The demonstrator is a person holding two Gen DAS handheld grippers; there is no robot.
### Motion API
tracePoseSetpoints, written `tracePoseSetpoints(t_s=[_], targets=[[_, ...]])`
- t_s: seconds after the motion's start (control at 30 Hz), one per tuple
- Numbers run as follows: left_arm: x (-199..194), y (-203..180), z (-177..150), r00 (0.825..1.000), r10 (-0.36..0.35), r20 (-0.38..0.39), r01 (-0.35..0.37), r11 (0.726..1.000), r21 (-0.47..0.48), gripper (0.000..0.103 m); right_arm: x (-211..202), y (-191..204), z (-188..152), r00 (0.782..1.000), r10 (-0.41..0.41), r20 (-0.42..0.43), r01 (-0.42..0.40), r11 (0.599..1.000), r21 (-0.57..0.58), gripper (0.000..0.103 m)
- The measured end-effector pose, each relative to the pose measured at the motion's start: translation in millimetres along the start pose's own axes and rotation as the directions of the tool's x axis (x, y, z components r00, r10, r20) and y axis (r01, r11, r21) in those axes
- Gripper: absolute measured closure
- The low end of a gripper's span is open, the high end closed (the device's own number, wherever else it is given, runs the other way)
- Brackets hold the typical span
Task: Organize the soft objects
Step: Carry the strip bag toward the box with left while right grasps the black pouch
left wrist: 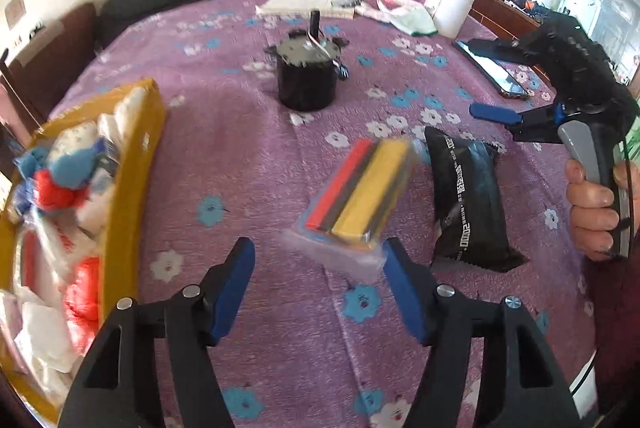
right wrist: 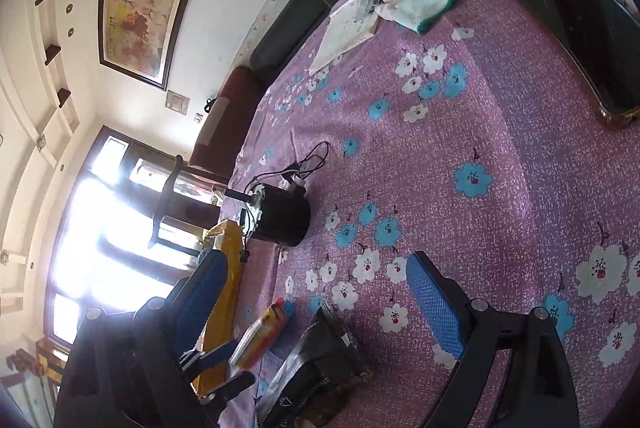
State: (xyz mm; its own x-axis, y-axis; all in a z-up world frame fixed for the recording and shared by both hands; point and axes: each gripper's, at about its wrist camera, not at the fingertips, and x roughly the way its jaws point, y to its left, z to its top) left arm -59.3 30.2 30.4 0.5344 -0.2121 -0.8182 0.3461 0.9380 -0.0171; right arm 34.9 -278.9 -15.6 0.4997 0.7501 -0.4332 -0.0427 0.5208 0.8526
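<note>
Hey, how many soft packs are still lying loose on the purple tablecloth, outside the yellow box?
2. The striped sponge pack lies just ahead of the open left gripper; the black pack lies beside it. More may be hidden out of frame.

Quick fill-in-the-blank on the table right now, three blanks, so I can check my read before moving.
1. The clear packet of red, black and yellow sponges lies just ahead of the ____ gripper.
2. The black foil pouch lies on the purple floral ____.
3. The soft packs already sorted sit in the ____ box.

Missing words: left; tablecloth; yellow
</note>
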Motion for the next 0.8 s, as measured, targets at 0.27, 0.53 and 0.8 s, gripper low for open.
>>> tracePoseSetpoints(t_s=[0.27, 0.53, 0.8], targets=[[26.7, -22.5, 15.7, 1.0, -0.02, -0.02, 0.022, 0.996, 0.083, 0.038, 3.3, 2.0, -1.0, 1.0, -0.024, -0.006, 0.024, 0.999, -0.023, 0.01], [46.6, -34.4, 26.5, 0.998, -0.044, -0.036, 0.048, 0.992, 0.117, 0.048, 4.5, 2.1, 0.3, 1.0, -0.027, -0.009, 0.027, 0.999, -0.033, 0.01], [-14.2, 3.4, -4.2, 0.992, -0.097, 0.078, 0.104, 0.991, -0.079, 0.056, 14.5, 12.3, -5.1, 0.993, -0.114, -0.016, 0.111, 0.985, -0.135, 0.01]])
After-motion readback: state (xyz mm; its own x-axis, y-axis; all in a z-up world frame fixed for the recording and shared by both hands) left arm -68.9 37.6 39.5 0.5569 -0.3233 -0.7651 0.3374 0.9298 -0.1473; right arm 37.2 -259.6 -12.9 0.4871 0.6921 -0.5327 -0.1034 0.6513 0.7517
